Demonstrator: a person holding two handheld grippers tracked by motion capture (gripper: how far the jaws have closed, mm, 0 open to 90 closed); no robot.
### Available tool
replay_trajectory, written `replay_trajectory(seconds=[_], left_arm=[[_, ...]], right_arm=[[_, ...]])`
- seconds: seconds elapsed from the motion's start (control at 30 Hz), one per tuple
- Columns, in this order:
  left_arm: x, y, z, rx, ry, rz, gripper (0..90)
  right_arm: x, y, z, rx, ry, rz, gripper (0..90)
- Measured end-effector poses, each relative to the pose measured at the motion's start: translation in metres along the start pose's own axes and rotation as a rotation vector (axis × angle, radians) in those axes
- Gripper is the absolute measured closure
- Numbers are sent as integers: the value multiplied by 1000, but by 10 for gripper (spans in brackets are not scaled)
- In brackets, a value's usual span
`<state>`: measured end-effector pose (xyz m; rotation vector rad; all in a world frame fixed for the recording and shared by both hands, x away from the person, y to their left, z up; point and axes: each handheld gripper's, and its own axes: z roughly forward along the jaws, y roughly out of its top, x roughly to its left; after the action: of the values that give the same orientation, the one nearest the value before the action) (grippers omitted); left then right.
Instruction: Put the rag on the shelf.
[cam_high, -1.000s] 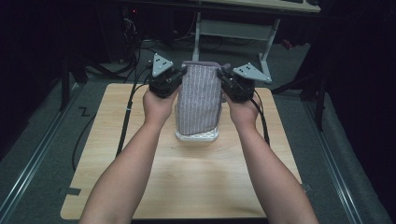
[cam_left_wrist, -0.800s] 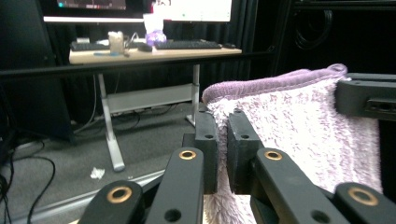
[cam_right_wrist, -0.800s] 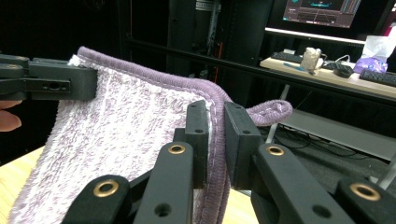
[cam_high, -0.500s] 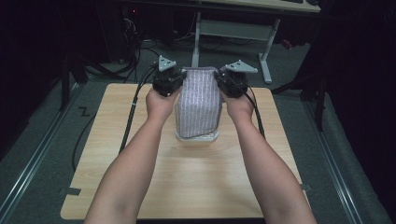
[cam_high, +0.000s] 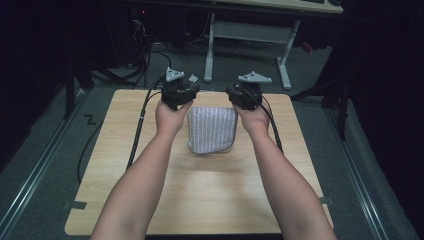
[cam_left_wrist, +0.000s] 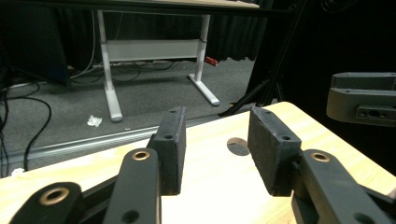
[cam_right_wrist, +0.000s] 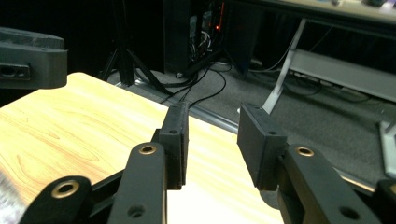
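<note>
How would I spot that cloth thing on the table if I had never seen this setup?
Find the pale wooden table seen from above. Between the person's two hands, toward its far half, lies a folded grey cloth with fine stripes. It is the lone soft, flat item there, unlike the black left gripper and right gripper flanking it.

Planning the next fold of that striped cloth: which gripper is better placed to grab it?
Hard to separate, slightly the right. Both grippers are open beyond the folded cloth's far edge. The right gripper sits nearer its far right corner; the left gripper stands a little further off the far left corner.
</note>
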<state>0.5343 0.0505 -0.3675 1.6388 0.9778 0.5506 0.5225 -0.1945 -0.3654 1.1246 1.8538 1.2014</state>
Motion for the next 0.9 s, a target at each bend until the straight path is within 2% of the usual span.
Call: replay_trajectory(seconds=[0.13, 0.37, 0.5, 0.53, 0.6, 0.73, 0.83, 0.87, 0.9], left_arm=[[-3, 1, -7, -16, -11, 2, 570], [-3, -2, -19, -21, -4, 16, 565], [-4, -8, -31, -27, -2, 17, 563], [-7, -13, -38, -32, 5, 37, 563], [-9, -15, -42, -39, 2, 43, 564], [-9, -23, -54, -26, 13, 43, 568], [-9, -27, -63, -15, 13, 43, 569], [-10, -30, -71, -7, 13, 40, 566], [-10, -30, -71, -7, 13, 40, 565]], right_arm=[[2, 0, -7, -14, 0, -8, 588], [4, -1, -17, -20, 9, -13, 536], [5, -4, -29, -33, 9, -22, 534], [5, -5, -33, -45, 10, -19, 536], [5, -8, -39, -52, 20, -14, 535], [6, -16, -50, -45, 16, -38, 535], [7, -22, -56, -42, 12, -46, 534], [7, -27, -63, -44, 19, -40, 532], [7, -27, -63, -44, 19, -40, 532]])
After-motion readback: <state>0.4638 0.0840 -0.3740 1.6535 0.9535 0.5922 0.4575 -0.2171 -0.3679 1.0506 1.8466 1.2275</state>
